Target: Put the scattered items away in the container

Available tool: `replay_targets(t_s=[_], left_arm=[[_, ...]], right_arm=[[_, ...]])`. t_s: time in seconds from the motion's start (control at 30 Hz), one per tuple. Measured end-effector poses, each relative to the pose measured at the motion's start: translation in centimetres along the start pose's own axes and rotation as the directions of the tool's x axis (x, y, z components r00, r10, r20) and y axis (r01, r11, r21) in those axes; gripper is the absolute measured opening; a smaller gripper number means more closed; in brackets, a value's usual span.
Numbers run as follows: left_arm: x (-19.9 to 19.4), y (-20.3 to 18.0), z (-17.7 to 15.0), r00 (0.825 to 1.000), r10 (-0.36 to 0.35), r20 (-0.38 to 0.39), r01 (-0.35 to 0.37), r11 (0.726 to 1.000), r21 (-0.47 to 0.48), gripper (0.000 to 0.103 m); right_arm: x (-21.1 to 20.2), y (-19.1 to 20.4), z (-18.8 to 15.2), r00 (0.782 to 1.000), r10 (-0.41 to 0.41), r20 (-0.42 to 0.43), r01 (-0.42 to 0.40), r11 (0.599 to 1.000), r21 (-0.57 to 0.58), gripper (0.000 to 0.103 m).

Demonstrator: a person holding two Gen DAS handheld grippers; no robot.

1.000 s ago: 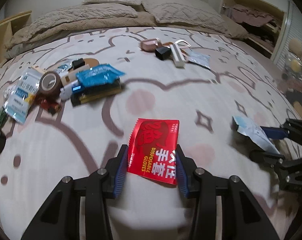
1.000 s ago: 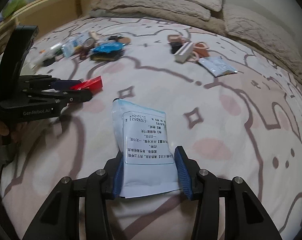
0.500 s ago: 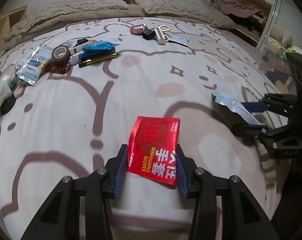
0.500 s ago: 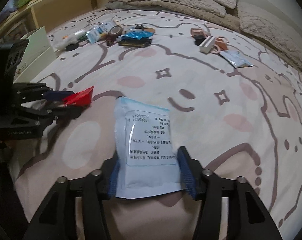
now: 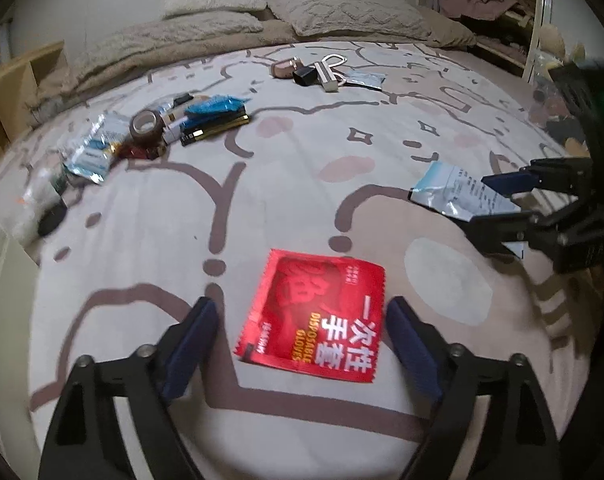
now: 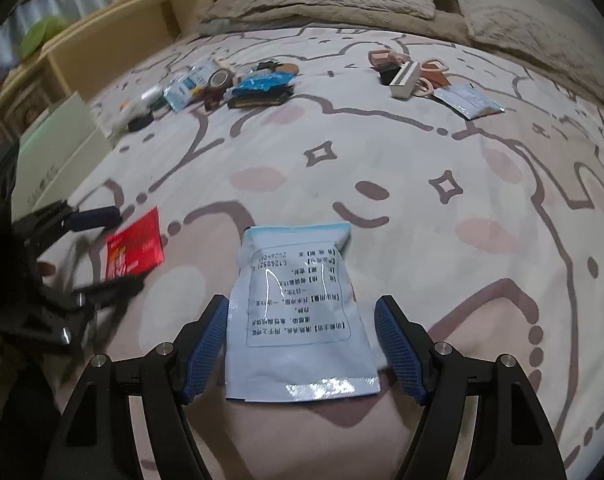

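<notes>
Packets: the red packet lies between the pads of the left claw, whose jaws are opening, a clear gap on each side. The white sachet sits likewise in the right claw, jaws opening, pads clear of its edges. Both appear released above the bed near its front edge; no container shows beneath either. A pale box stands at the bed's left side, well apart from both. Risk: if that box is the container, both items land short on the sheet and need re-picking. Flat, slick foil will resist a pinch off soft bedding. Scattered items remain uncollected farther back.
</notes>
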State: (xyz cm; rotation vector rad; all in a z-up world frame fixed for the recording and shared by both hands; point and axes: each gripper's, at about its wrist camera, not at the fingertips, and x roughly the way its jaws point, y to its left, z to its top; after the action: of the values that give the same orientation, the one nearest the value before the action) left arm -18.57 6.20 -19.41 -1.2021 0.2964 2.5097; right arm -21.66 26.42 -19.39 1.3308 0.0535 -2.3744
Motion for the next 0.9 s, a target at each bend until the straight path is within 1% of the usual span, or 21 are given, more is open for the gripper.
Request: replay_targets(t_s=[0.1, 0.17, 0.27, 0.3, 0.33, 0.37, 0.4, 0.43, 0.47, 0.53, 0.63, 0.67, 0.7, 0.73, 0.77, 0.83, 0.9], left_arm=[[-0.2, -0.4, 0.2, 1.000, -0.002, 0.015, 0.001, 1.000, 0.027, 0.090], [-0.3, -0.6, 0.5, 1.000, -0.003, 0.025, 0.002, 0.999, 0.037, 0.090], [0.1, -0.5, 0.8, 1.000, -0.016, 0.015, 0.015, 0.999, 0.032, 0.090], [0.4, -0.4, 0.9, 1.000, -0.019, 0.003, 0.019, 0.999, 0.027, 0.090], [0.7, -0.3, 0.9, 1.000, -0.022, -0.014, 0.023, 1.000, 0.018, 0.090], [0.9, 0.0, 0.9, 0.999, -0.030, -0.031, 0.030, 1.000, 0.005, 0.090], [1.1, 0.2, 0.9, 0.998, -0.047, -0.041, 0.046, 0.999, -0.011, 0.090], [1.3, 0.6, 0.9, 0.997, -0.067, -0.048, 0.066, 0.997, -0.031, 0.090], [1.3, 0.9, 1.0, 0.995, -0.085, -0.053, 0.083, 0.996, -0.046, 0.090], [1.4, 1.2, 1.0, 0.992, -0.113, -0.060, 0.109, 0.992, -0.061, 0.090], [1.6, 1.1, 1.0, 0.990, -0.123, -0.070, 0.120, 0.992, -0.046, 0.090], [1.7, 1.0, 1.0, 0.990, -0.120, -0.070, 0.117, 0.992, -0.038, 0.090], [1.7, 1.0, 1.0, 0.991, -0.115, -0.071, 0.113, 0.993, -0.032, 0.090], [1.6, 0.9, 1.0, 0.991, -0.110, -0.070, 0.108, 0.994, -0.026, 0.088], [1.6, 0.8, 0.9, 0.992, -0.107, -0.068, 0.106, 0.994, -0.021, 0.085], [1.4, 0.7, 0.8, 0.992, -0.108, -0.064, 0.107, 0.994, -0.019, 0.080], [1.3, 0.7, 0.8, 0.992, -0.111, -0.063, 0.110, 0.994, -0.018, 0.076]], right_arm=[[0.5, 0.1, 0.3, 1.000, -0.005, -0.002, 0.005, 1.000, -0.003, 0.075], [0.7, 0.4, 0.3, 1.000, -0.025, -0.003, 0.025, 1.000, -0.019, 0.075], [0.8, 0.6, 0.3, 0.999, -0.038, -0.004, 0.038, 0.999, -0.035, 0.075], [0.7, 0.5, 0.3, 1.000, -0.027, -0.002, 0.027, 0.999, -0.029, 0.076], [0.6, 0.2, 0.3, 1.000, -0.002, 0.003, 0.002, 1.000, -0.017, 0.079], [0.5, -0.2, 0.3, 0.999, 0.051, 0.010, -0.051, 0.999, 0.005, 0.087], [0.5, -0.5, 0.3, 0.997, 0.081, 0.014, -0.081, 0.996, 0.022, 0.088], [0.5, -0.7, 0.4, 0.996, 0.091, 0.015, -0.091, 0.995, 0.033, 0.088], [0.5, -0.9, 0.4, 0.995, 0.099, 0.016, -0.099, 0.994, 0.043, 0.088], [0.5, -0.8, 0.5, 0.996, 0.090, 0.015, -0.091, 0.995, 0.045, 0.088], [0.6, -0.4, 0.6, 0.998, 0.065, 0.018, -0.066, 0.997, 0.037, 0.088], [0.7, -0.3, 0.7, 0.998, 0.052, 0.020, -0.053, 0.998, 0.033, 0.086], [0.7, -0.1, 0.7, 0.999, 0.036, 0.020, -0.037, 0.999, 0.027, 0.082], [0.8, 0.0, 0.7, 1.000, 0.014, 0.020, -0.014, 1.000, 0.016, 0.079], [0.9, 0.1, 0.7, 1.000, -0.010, 0.019, 0.010, 1.000, 0.005, 0.076], [1.0, 0.3, 0.7, 0.999, -0.032, 0.019, 0.032, 0.999, -0.008, 0.073], [1.0, 0.5, 0.6, 0.998, -0.058, 0.019, 0.058, 0.998, -0.026, 0.067]])
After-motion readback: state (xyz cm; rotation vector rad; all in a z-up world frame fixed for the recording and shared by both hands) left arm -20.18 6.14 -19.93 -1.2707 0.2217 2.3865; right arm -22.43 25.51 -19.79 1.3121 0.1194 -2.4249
